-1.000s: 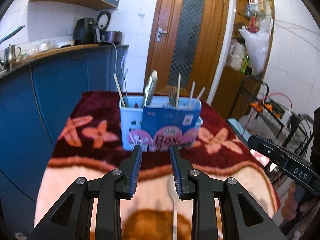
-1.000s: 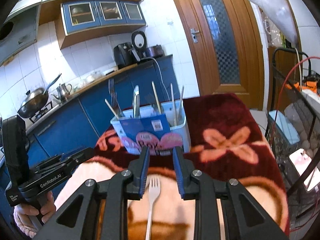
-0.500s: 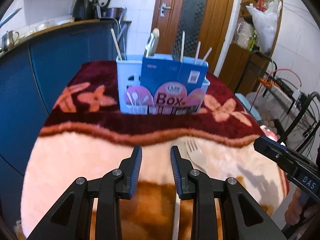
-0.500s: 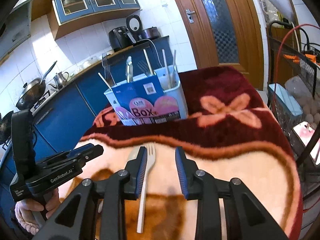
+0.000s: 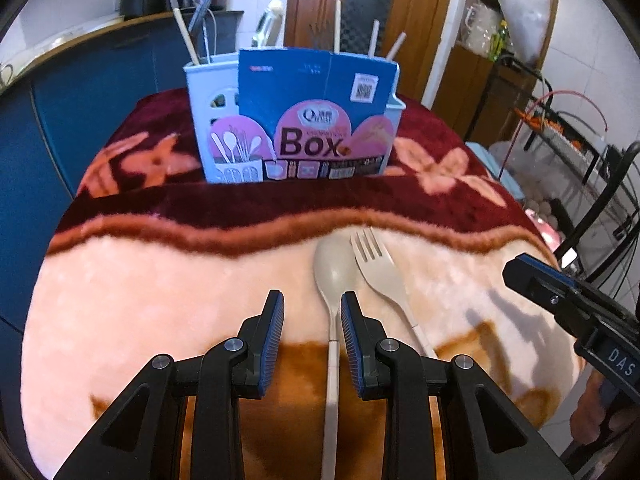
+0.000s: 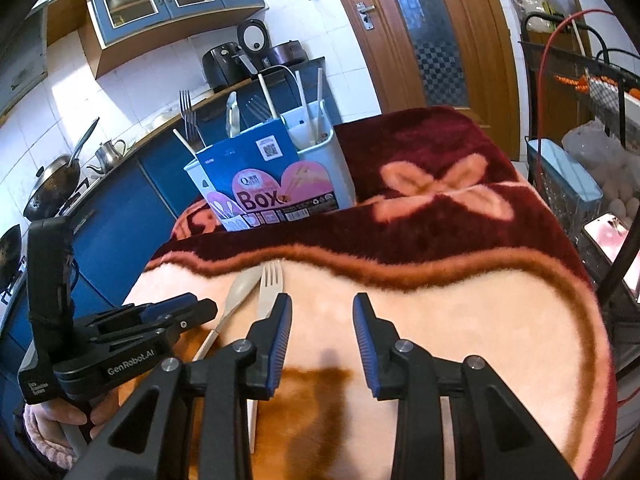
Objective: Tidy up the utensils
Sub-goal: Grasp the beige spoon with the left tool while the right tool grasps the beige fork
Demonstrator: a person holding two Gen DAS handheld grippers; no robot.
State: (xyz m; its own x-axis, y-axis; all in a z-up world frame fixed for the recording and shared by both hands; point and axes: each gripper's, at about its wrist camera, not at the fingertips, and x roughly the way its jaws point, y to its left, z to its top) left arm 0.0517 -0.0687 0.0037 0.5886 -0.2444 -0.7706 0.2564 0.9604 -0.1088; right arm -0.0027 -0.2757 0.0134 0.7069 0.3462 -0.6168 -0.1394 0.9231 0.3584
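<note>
A beige spoon (image 5: 334, 268) and a beige fork (image 5: 380, 276) lie side by side on the pink part of the blanket (image 5: 140, 280). My left gripper (image 5: 312, 312) hovers open just above the spoon's handle, which runs close to the right finger. In the right wrist view the fork (image 6: 271, 284) and spoon (image 6: 240, 288) lie left of my right gripper (image 6: 322, 312). It is open with nothing between its fingers, and its left finger covers the fork's handle. The light blue utensil box (image 5: 296, 120) (image 6: 272, 176) stands behind, holding several utensils.
Blue kitchen cabinets (image 5: 80, 92) run along the left. A wooden door (image 5: 360, 4) is behind the box, and a wire rack (image 6: 580, 192) stands to the right of the table. A hand (image 6: 76, 412) holds the left gripper (image 6: 200, 310). The right gripper (image 5: 520, 276) enters at the right edge.
Both grippers sank and tipped down toward the blanket, so the spoon and fork now show fully. The right gripper's jaws widened. The left jaws kept their gap.
</note>
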